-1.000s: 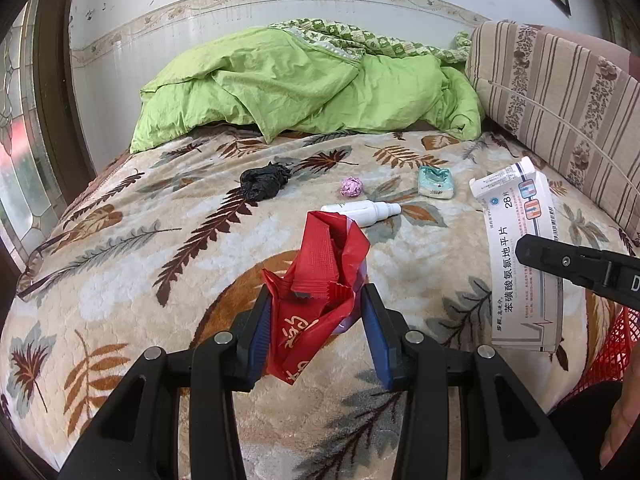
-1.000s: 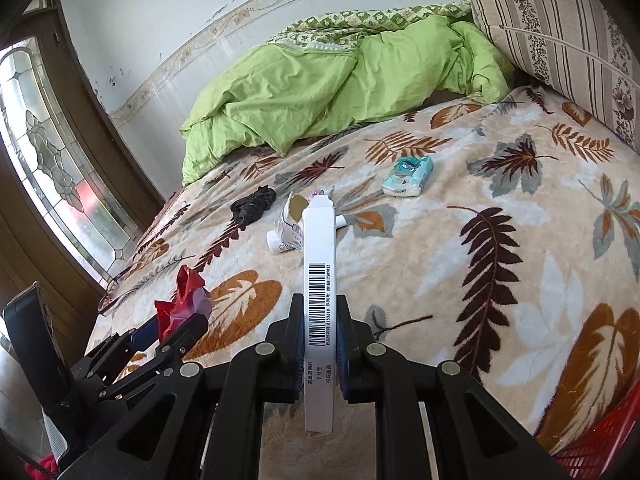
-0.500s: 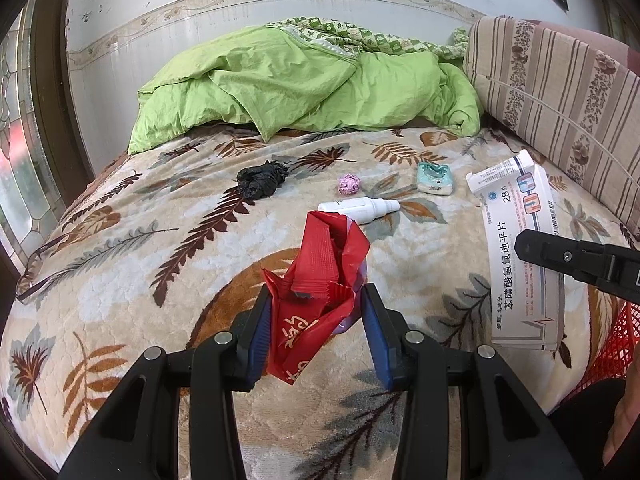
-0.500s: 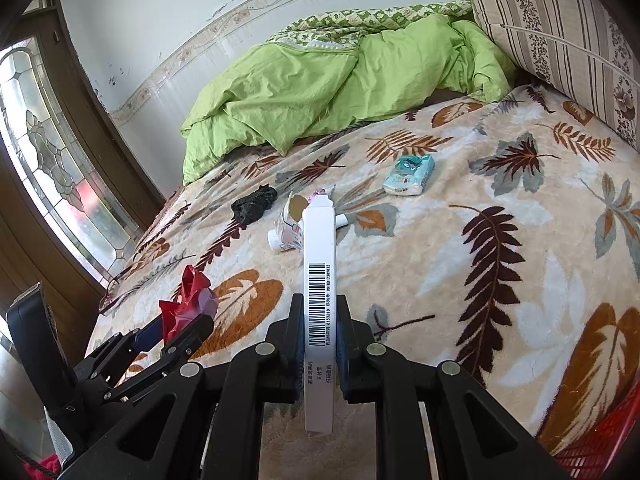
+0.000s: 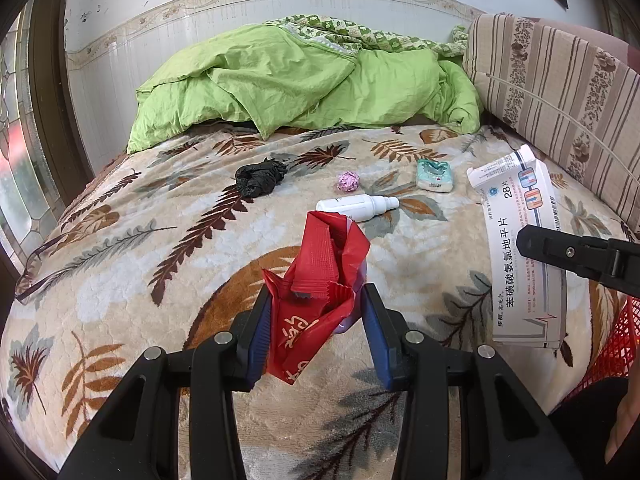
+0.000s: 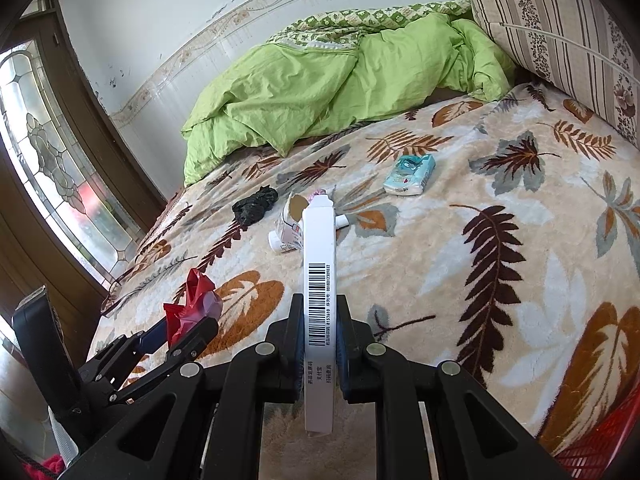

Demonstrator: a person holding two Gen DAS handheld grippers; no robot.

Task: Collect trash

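The left tool (image 5: 316,328) is closed on a crumpled red wrapper (image 5: 320,280) – its blue pads press the foil from both sides, and the wrapper stands up between them above the bed (image 5: 120,272), clear of the leaf-patterned blanket. The right tool (image 6: 318,332) is clamped narrowly on a flattened white medicine box (image 6: 319,280), gripped by its thin edges so that the barcode side faces the right wrist camera; in the left wrist view the same box shows its printed broad face at the right, with one black finger of the right tool across it. Both tools hang over the near part of the bed, the left one to the left of the right one. Farther up the blanket the remaining bits of trash lie loose: a wad of black plastic (image 5: 260,176), a small pink crumpled ball (image 5: 348,181), a white spray bottle (image 5: 358,206) lying on its side just beyond the red wrapper, and a teal tissue packet (image 5: 434,176) to the right of the ball. All four lie apart from one another. A rumpled green quilt (image 5: 300,84) is heaped at the far end of the bed, and a striped cushion (image 5: 560,80) leans along the right side. At the lower right corner a piece of red mesh basket (image 5: 612,344) shows – beside it, part of a person's hand (image 5: 624,424).
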